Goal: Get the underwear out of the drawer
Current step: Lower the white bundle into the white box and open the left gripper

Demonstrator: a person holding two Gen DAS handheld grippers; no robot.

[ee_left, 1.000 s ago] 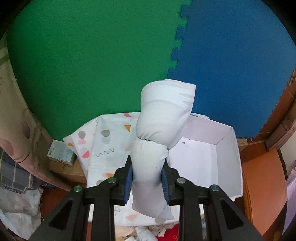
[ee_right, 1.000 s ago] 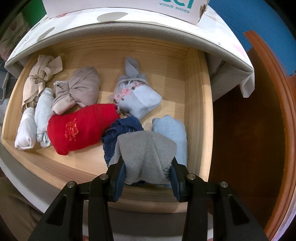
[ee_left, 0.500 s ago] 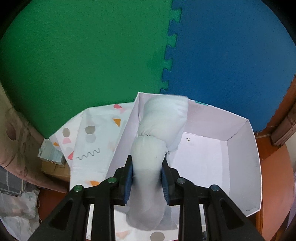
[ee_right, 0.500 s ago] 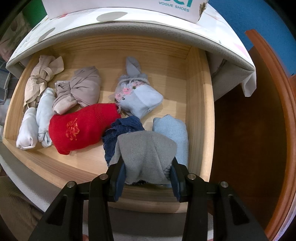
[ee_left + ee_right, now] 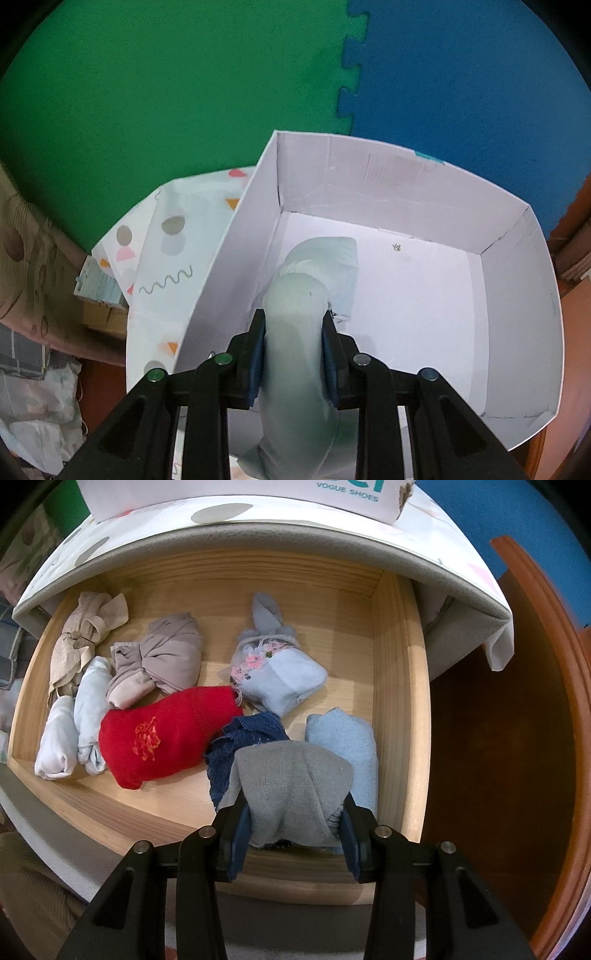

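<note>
While both claws stand clamped on cloth, the contents run as follows. Right gripper (image 5: 293, 832): jaws closed on a grey folded garment (image 5: 291, 786), held over the near edge of the wooden drawer (image 5: 400, 701). Just behind it lie a navy lace piece (image 5: 240, 746) and a light blue roll (image 5: 343, 738); then a red bundle (image 5: 166, 738); further back a pale blue floral bundle (image 5: 280, 679), a taupe knot (image 5: 162, 664) and a beige knot (image 5: 81, 635). Left gripper (image 5: 293, 354): jaws pinched on a white rolled underwear (image 5: 299, 321), whose far end rests on the floor inside the white box (image 5: 517, 288). Beyond: patterned cloth (image 5: 177, 258), green mat (image 5: 166, 92), blue mat (image 5: 461, 74).
</note>
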